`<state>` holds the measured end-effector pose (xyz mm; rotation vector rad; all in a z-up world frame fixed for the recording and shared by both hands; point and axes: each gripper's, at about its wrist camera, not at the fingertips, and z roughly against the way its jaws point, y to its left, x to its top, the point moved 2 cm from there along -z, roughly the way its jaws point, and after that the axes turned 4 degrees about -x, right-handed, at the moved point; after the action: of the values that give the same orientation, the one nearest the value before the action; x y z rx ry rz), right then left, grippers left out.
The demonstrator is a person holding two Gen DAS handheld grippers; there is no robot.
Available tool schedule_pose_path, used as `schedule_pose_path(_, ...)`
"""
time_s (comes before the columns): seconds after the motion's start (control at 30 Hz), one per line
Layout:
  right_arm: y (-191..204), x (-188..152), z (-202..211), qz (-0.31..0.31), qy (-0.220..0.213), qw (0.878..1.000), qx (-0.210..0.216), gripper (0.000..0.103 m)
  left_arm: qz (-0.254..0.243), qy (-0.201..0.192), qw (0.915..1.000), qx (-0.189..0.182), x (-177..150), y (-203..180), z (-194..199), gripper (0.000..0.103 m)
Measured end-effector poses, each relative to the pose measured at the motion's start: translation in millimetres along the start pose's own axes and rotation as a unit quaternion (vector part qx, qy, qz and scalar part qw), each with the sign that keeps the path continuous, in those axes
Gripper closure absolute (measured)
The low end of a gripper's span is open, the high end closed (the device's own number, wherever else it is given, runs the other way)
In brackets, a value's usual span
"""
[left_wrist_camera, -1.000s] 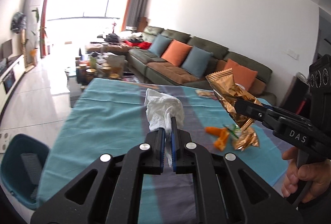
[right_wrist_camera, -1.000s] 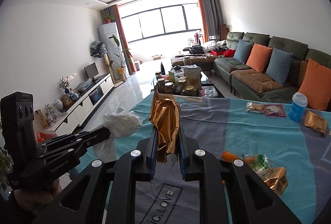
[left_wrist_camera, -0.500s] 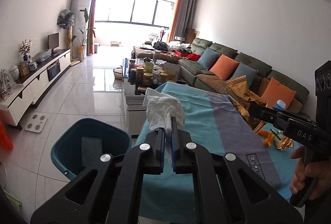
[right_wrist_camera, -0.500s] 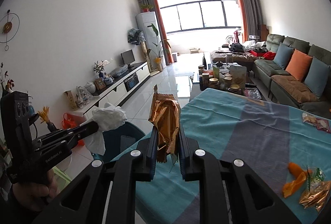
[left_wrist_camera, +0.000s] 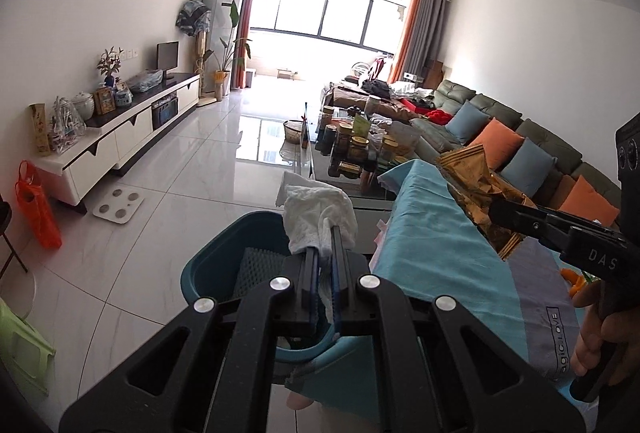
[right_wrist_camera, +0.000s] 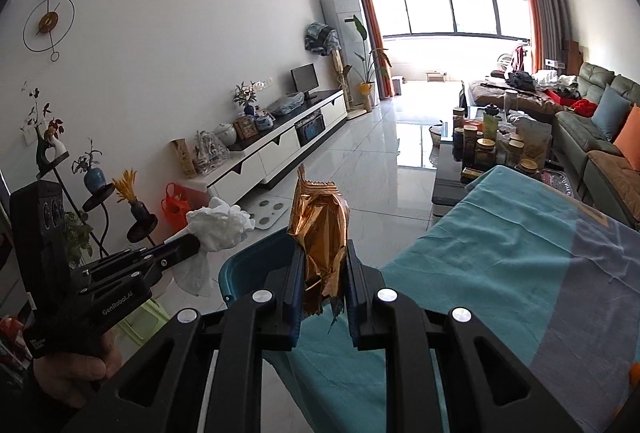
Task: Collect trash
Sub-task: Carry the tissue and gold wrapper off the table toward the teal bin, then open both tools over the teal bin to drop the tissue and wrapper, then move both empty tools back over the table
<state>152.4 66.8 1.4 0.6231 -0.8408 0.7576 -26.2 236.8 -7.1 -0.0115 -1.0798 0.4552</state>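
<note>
Left gripper (left_wrist_camera: 324,233) fingers clamped on the white tissue (left_wrist_camera: 318,211), held right above the teal bin (left_wrist_camera: 208,269) on the floor beside the tabletop (left_wrist_camera: 436,233). Right gripper (right_wrist_camera: 322,253) pinching the upright gold wrapper (right_wrist_camera: 320,229), just short of the bin's rim; left nearer, probably releasing straight down first.

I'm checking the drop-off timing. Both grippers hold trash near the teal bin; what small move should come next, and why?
Probably open the left gripper. It is shut on the white tissue, which seems to hang over the teal bin beside the table, so it should fall in. The right gripper, shut on the gold wrapper, looks nearer the bin's rim and could follow.
</note>
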Motion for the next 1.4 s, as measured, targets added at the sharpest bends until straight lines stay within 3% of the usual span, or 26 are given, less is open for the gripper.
schedule_pose_path(0.37, 35.4, 0.0, -77.5, 0.025, 0.073, 0.996, 0.035, 0.086, 0.042, 0.035, 0.9983, 0.02, -8.6, 40.2, -37.0, 0.098)
schedule_pose_path(0.77, 49.8, -22.0, -156.0, 0.043, 0.164, 0.985, 0.019, 0.081, 0.038, 0.107, 0.9911, 0.069, -34.7, 49.0, -134.8, 0.094)
schedule_pose_path(0.83, 51.8, -25.3, -164.2, 0.043, 0.173, 0.984, 0.017, 0.08, 0.038, 0.115, 0.9896, 0.076, -37.3, 48.7, -146.8, 0.09)
schedule_pose_path(0.93, 51.9, -28.8, -173.3, 0.039, 0.188, 0.981, 0.019, 0.064, 0.038, 0.129, 0.9876, 0.082, -40.2, 39.8, -163.4, 0.072)
schedule_pose_path(1.2, 41.0, -23.8, -166.4, 0.013, 0.171, 0.985, 0.017, 0.057, 0.03, 0.136, 0.9854, 0.098, -44.9, 32.1, -181.9, 0.049)
schedule_pose_path(1.4, 34.0, -16.2, -162.0, 0.004, 0.156, 0.988, 0.017, 0.054, 0.02, 0.129, 0.9854, 0.11, -41.6, 30.3, -180.0, 0.043)
